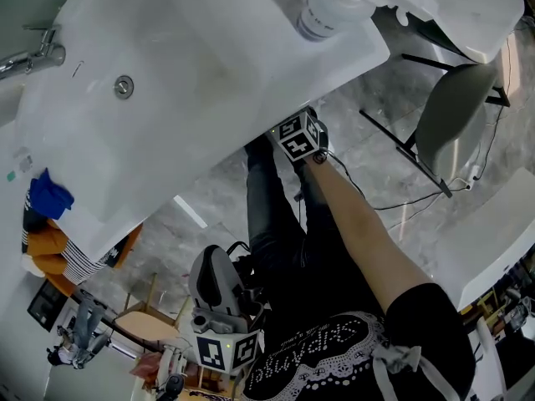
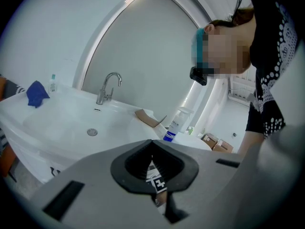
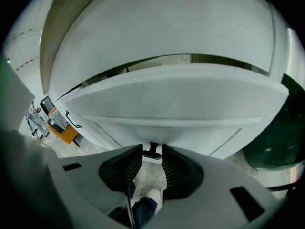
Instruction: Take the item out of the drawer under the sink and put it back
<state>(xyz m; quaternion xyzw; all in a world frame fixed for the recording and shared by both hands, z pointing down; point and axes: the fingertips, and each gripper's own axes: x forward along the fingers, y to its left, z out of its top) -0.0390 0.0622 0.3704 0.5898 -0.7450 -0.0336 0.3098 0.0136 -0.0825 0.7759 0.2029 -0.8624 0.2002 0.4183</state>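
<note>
Drawer handle (image 3: pixel 153 151) in right tool (image 3: pixel 152 147)

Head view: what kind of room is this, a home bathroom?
Probably a mock bathroom in a workspace: a white washbasin with a curved chrome tap, a white drawer with a small black handle beneath, yet brown cardboard boxes nearby.
</note>
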